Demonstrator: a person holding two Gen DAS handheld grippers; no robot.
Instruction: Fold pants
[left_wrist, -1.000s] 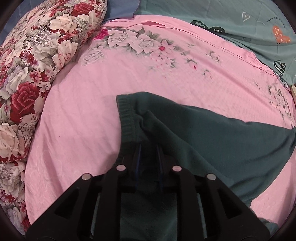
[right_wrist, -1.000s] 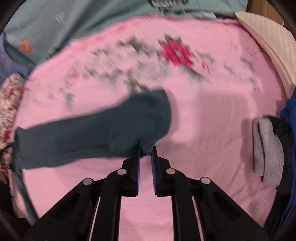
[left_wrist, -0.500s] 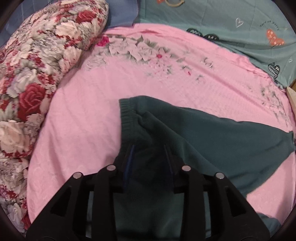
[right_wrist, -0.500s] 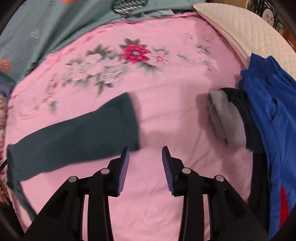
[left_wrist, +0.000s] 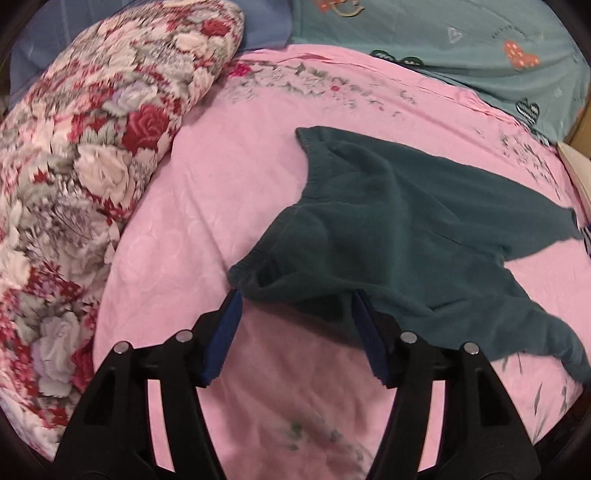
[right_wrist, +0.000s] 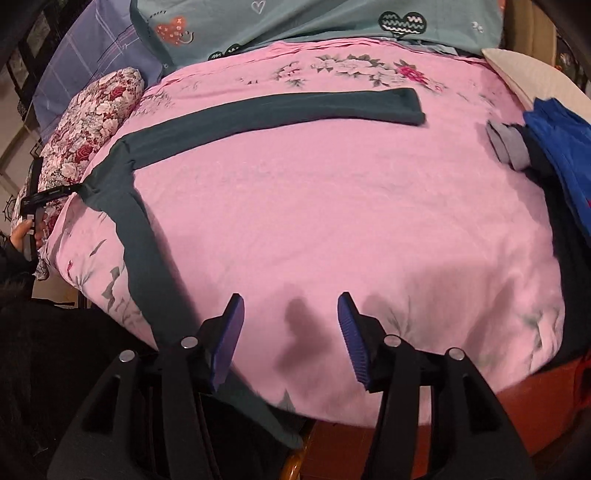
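Both grippers spread: left gripper (left_wrist: 295, 325) at pants (left_wrist: 399, 229) waistband, frame centre; right gripper (right_wrist: 291, 332) lower centre, pants leg at left.

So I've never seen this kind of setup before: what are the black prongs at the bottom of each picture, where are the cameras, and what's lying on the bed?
There is no robot here. A person holds a handheld two-finger gripper in each hand, and each carries a fisheye camera looking forward along its fingers. The black prongs are those fingers. One picture shows the left gripper, open, at the waistband of dark green pants. The other shows the right gripper, open and empty above the pink floral bedspread. The pants lie spread in a V, one leg trailing off the bed edge. A floral pillow sits on the left, and a clothes pile on the right.
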